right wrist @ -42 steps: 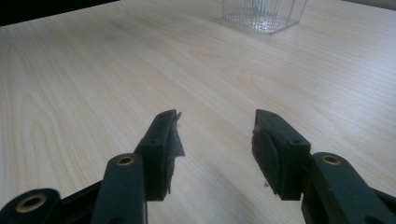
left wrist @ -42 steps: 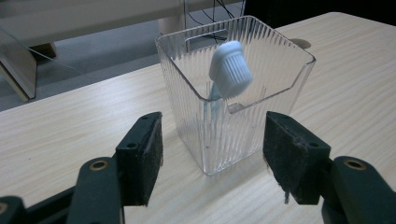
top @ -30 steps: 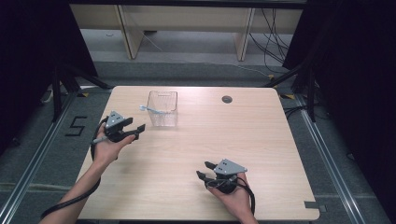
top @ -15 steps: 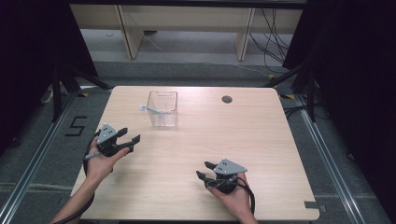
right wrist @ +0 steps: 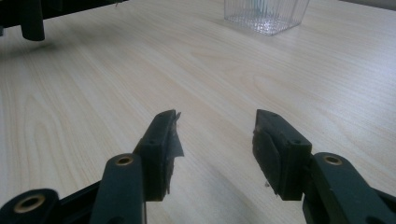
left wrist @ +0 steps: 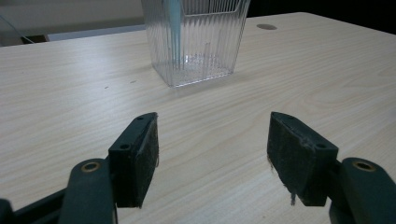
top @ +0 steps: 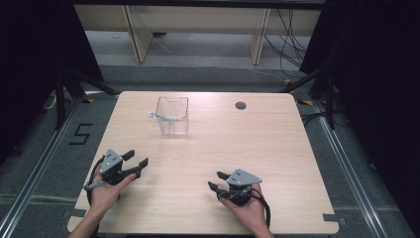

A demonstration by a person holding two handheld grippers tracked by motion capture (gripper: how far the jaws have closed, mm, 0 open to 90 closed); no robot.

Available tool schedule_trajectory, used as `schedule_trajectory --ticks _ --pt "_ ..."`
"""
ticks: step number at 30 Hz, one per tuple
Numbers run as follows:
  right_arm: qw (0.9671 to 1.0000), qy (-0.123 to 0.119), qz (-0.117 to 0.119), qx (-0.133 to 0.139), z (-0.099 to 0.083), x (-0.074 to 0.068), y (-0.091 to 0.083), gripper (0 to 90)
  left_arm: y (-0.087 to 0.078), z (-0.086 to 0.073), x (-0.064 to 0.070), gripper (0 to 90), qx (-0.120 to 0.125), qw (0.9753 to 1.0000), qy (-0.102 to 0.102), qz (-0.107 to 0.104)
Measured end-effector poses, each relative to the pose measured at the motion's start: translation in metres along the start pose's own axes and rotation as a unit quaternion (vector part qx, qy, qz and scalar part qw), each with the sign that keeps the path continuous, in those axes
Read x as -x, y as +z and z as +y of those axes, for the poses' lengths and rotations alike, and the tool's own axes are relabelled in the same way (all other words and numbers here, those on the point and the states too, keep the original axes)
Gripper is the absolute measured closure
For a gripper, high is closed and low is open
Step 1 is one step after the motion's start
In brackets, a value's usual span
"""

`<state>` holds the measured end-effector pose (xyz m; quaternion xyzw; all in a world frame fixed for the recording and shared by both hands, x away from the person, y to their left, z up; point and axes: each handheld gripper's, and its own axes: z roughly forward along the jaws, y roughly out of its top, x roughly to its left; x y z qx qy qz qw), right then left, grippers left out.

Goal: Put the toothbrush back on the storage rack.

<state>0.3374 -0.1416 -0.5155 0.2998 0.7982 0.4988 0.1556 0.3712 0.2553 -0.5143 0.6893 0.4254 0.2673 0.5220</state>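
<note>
1. A clear plastic container (top: 173,115) stands upright near the far edge of the table (top: 277,148), with a pale blue toothbrush (top: 161,117) leaning in it, its head sticking out over the rim.
2. The job looks finished, to my eye: the toothbrush is in and nothing else lies about.
3. The left gripper (top: 134,162) is spread wide and empty, well apart from the container.
4. The right gripper (top: 218,180) is also parted and empty, near the front edge.
5. Compared with a second ago, the left gripper has drawn back from beside the container toward the person; the right has stayed put.
</note>
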Motion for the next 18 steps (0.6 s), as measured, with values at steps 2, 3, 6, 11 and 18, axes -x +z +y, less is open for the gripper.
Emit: schedule_trajectory --ticks 2,3,6,11,18 --pt "1.0000 0.000 -0.006 -0.003 0.001 0.000 -0.001 50.2 -0.002 -0.003 0.001 33.6 0.001 1.0000 -0.002 0.002" --pt "0.9999 -0.010 -0.012 0.001 0.001 0.001 -0.002 50.2 -0.002 -0.005 0.002 33.5 0.001 1.0000 -0.002 0.001" --pt "0.9999 -0.011 -0.011 0.002 0.001 0.001 -0.002 50.2 -0.002 -0.010 0.004 33.1 0.003 1.0000 -0.002 -0.002" --pt "1.0000 -0.001 -0.003 0.000 0.002 -0.001 -0.001 50.2 -0.005 -0.011 0.004 32.2 0.009 0.9999 0.004 0.002" --pt "1.0000 -0.001 -0.009 0.001 0.005 0.000 -0.003 50.1 -0.007 -0.012 0.008 32.5 0.016 0.9995 0.021 0.019"
